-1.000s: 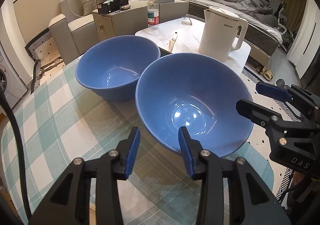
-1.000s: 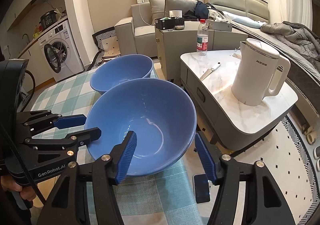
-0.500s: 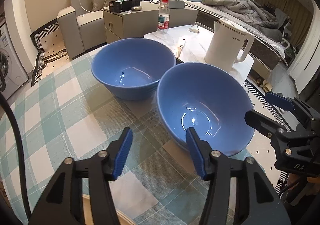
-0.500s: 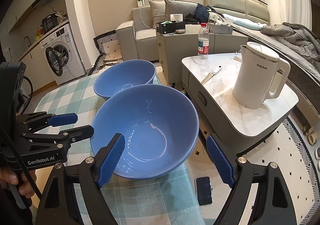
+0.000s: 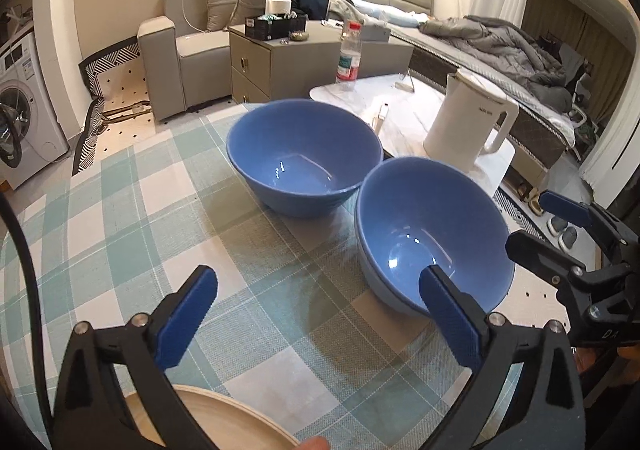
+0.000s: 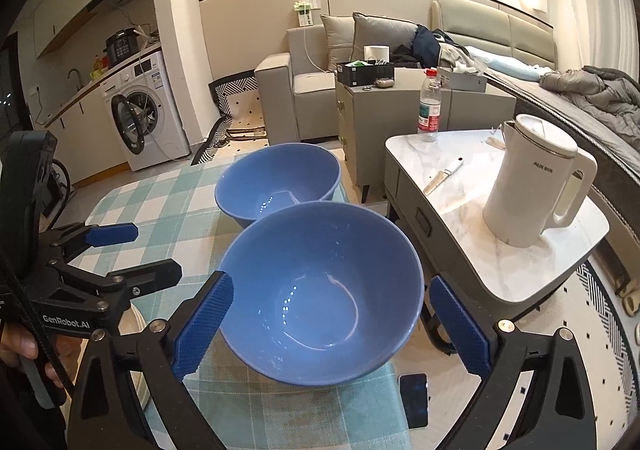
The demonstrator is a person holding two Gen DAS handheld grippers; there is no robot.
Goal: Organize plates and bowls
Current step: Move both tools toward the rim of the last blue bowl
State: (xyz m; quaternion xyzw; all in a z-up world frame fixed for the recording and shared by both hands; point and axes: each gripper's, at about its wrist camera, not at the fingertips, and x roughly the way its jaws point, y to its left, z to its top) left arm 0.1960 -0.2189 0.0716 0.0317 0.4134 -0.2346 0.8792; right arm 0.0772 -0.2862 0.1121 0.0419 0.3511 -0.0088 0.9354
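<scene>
Now two glossy blue round bowls, both empty, sit on the green-checked bench [image 5: 120, 218]: near bowl [image 6: 320, 306] at the bench edge, far bowl [image 6: 278, 180] just behind, rims about touching. Left claw [image 5: 318, 302] and right claw [image 6: 330, 316] have both just been opening and are spread wide; near bowl between the right pads, unpinched. Only the left view shows the pale wooden tray rim [image 5: 240, 420]; only the right shows the dark phone [image 6: 414, 400] on the floor.

Wooden tray [image 5: 224, 416] cut off by the left view's bottom edge, partly behind the left tongs [image 5: 318, 314]. Phone [image 6: 414, 400] half hidden under near bowl [image 6: 320, 302]. Far bowl [image 6: 276, 180] front blocked. Bottle [image 6: 429, 112] label unreadable.
</scene>
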